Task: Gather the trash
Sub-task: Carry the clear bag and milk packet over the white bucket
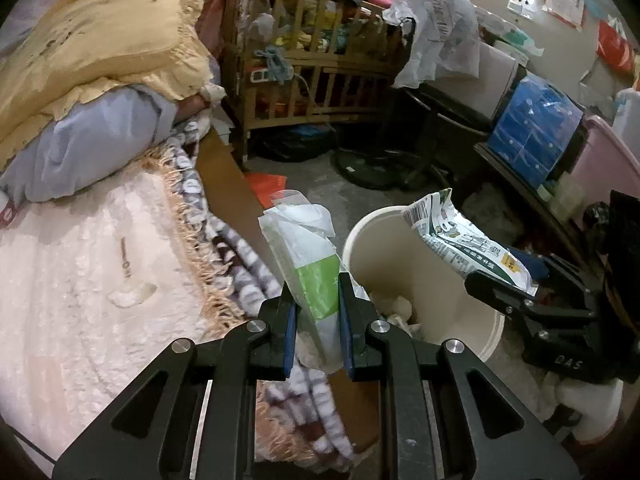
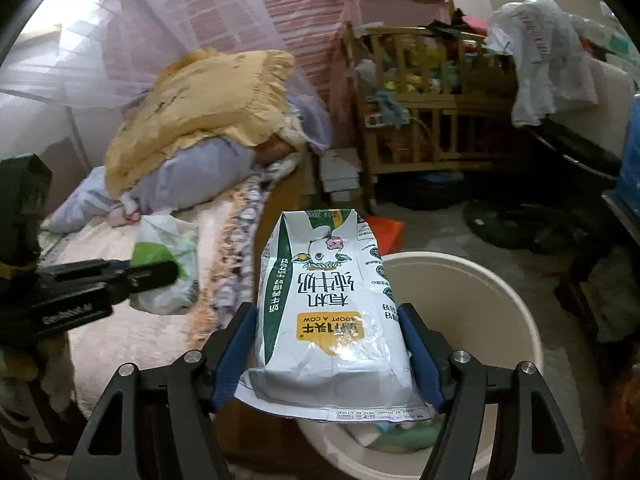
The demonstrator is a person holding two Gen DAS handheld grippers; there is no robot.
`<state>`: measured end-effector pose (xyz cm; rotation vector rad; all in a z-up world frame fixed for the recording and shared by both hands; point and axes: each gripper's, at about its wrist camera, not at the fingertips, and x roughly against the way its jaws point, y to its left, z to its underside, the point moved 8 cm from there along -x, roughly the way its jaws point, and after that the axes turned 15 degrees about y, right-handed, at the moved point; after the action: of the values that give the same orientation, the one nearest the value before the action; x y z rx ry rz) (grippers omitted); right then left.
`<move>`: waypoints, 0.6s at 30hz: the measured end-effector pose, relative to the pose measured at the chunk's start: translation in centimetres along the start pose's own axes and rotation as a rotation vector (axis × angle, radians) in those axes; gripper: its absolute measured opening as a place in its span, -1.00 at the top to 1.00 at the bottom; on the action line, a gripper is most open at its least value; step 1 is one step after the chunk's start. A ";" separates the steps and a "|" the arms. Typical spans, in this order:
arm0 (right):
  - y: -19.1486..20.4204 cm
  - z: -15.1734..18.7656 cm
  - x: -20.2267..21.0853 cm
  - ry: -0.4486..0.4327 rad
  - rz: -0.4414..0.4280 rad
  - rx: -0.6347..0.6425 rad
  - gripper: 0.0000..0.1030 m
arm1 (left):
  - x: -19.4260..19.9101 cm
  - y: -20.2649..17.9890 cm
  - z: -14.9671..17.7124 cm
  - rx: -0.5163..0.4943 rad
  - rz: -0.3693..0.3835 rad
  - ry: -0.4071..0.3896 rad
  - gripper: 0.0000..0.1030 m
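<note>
Right gripper [image 2: 332,360] clamped on milk carton [image 2: 332,308], long axis pointing ahead, directly over beige bin [image 2: 500,300]; left gripper [image 1: 317,320], pinching plastic wrapper [image 1: 308,256], just beside rim.

Bin [image 1: 420,280] stands on the floor [image 1: 320,184] right of bed [image 1: 80,280].

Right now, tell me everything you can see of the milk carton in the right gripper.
The milk carton is a white, crumpled soft pack with green edging, a cartoon cow, a yellow "ADOPT A COW" label and Chinese lettering. It looks flattened and dented, likely empty. The right gripper is shut on its lower half, blue-padded fingers pressing both sides. It tilts away from the camera, held above the cream bin; nothing else touches it.
</note>
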<state>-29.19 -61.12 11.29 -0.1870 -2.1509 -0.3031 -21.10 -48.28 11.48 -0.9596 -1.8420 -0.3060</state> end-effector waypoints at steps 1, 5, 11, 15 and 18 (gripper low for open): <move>-0.4 0.1 0.0 0.000 -0.001 -0.011 -0.34 | -0.2 -0.3 -0.1 -0.006 0.001 0.003 0.70; -1.7 0.6 0.2 0.002 0.002 -0.040 -0.34 | -0.9 -1.6 -0.3 -0.036 -0.010 0.005 0.70; -2.8 0.9 0.4 0.000 0.007 -0.064 -0.34 | -2.2 -3.1 -0.3 -0.063 -0.002 0.022 0.70; -3.2 1.1 0.4 0.001 0.008 -0.074 -0.34 | -2.8 -3.9 -0.5 -0.073 0.004 0.028 0.70; -3.6 1.2 0.4 0.001 0.011 -0.087 -0.34 | -3.3 -4.7 -0.7 -0.086 0.002 0.032 0.70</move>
<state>-31.24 -64.19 10.49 -0.2481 -2.1371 -0.3911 -23.45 -53.34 9.90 -1.0098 -1.8105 -0.3995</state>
